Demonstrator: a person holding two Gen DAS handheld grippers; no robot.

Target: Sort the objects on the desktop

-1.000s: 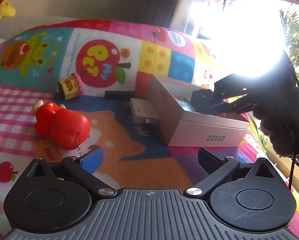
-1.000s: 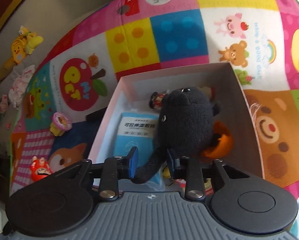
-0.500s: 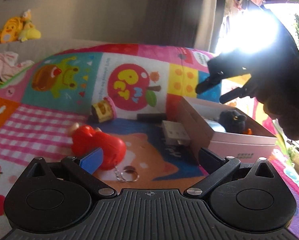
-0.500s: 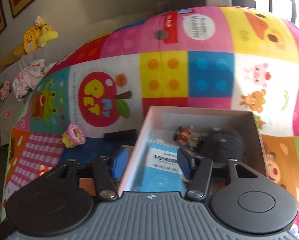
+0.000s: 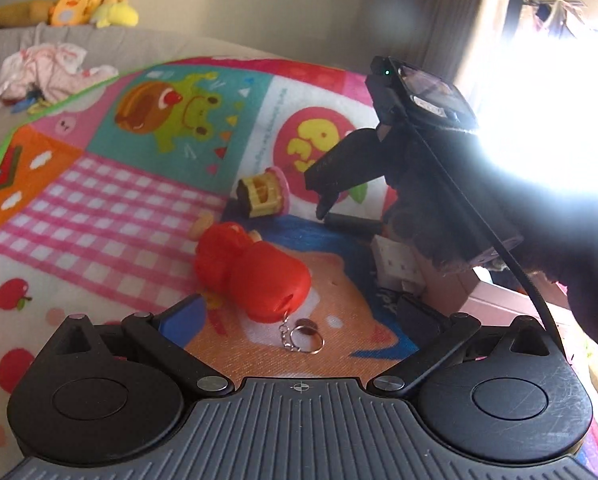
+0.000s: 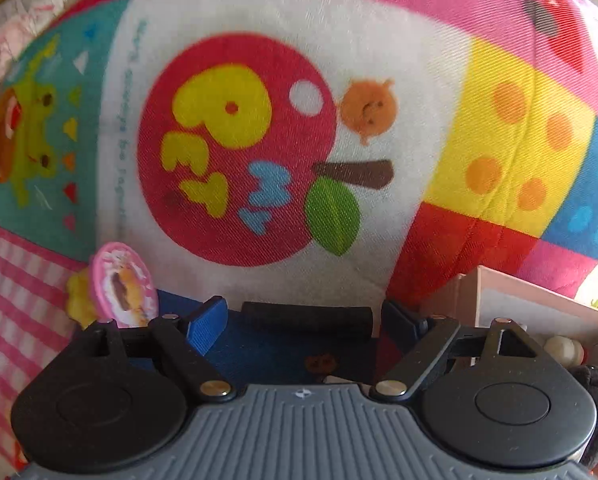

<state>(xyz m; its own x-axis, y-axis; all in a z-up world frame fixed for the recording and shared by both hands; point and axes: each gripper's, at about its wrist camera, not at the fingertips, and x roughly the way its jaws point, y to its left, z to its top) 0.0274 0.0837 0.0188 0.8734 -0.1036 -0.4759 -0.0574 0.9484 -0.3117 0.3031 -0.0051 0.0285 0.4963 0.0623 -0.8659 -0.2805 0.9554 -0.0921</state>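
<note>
Right now your right gripper [image 6: 299,322] points down at the colourful play mat [image 6: 379,60], jaws opening, with the black cylinder [image 6: 307,318] lying crosswise between the blue pads, which stand clear of its ends. Pink-lidded toy [image 6: 123,284] sits just left of it; pink box [image 6: 539,304] is to the right, with a black plush [image 6: 597,384] showing at its near edge. Your left gripper [image 5: 299,316] has its jaws wide open with nothing gripped. Red toy [image 5: 255,276] lies just beyond them, its keyring [image 5: 303,336] between the fingers on the mat. White block [image 5: 395,264] sits right of the red toy, beside the box. Yellow plush [image 5: 87,0] is far left, off the mat.
</note>
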